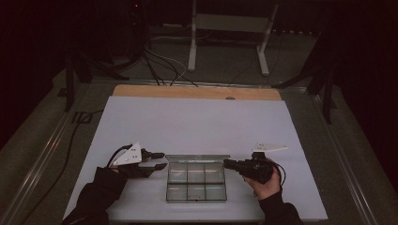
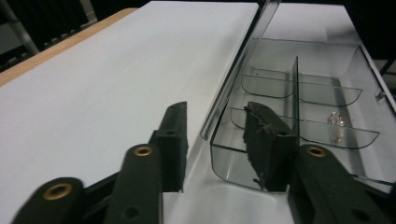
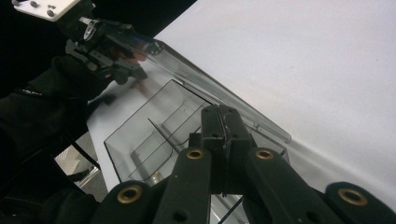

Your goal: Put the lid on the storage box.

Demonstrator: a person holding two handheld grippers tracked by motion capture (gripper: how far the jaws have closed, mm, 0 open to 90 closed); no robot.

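A clear plastic compartment box (image 1: 196, 187) lies near the front of the white table (image 1: 187, 122), its lid (image 1: 197, 158) standing up along the far side. My left gripper (image 1: 163, 160) is open at the box's left end. In the left gripper view its jaws (image 2: 217, 116) straddle the lid's end (image 2: 243, 60) and the corner wall, one pad (image 2: 266, 144) behind the clear wall, neither pressing. A small shiny item (image 2: 335, 120) rests in one compartment. My right gripper (image 1: 226, 163) is shut, tips (image 3: 220, 112) at the box's right end (image 3: 140, 140); whether they pinch the wall I cannot tell.
A bare wooden strip (image 1: 197, 92) runs along the table's far edge. Beyond it stand a white metal frame (image 1: 227, 23) and loose cables (image 1: 159, 61) on the floor. Metal rails (image 1: 51, 140) flank the table. White surface stretches behind the box.
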